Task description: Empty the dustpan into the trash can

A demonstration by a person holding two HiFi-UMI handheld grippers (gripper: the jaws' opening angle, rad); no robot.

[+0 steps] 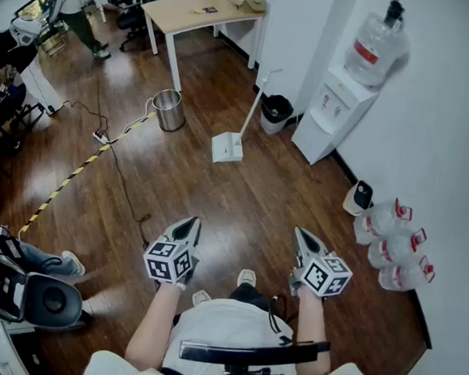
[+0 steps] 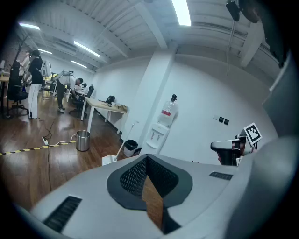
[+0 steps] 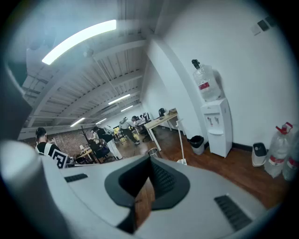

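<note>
A white long-handled dustpan (image 1: 227, 147) stands upright on the wood floor across the room; it also shows small in the left gripper view (image 2: 109, 159) and the right gripper view (image 3: 181, 161). Just right of it, against the wall, sits a small black trash can (image 1: 276, 111) (image 2: 131, 147) (image 3: 197, 144). My left gripper (image 1: 192, 221) (image 2: 146, 158) and right gripper (image 1: 300, 231) (image 3: 150, 158) are held side by side in front of my body, far short of the dustpan. Both are shut, with nothing between the jaws.
A metal bin (image 1: 169, 109) stands left of the dustpan, with a yellow-black cable (image 1: 74, 174) running across the floor. A water dispenser (image 1: 335, 114) and several water bottles (image 1: 396, 244) line the right wall. A table (image 1: 201, 14) stands behind; an office chair (image 1: 48, 299) is at my left.
</note>
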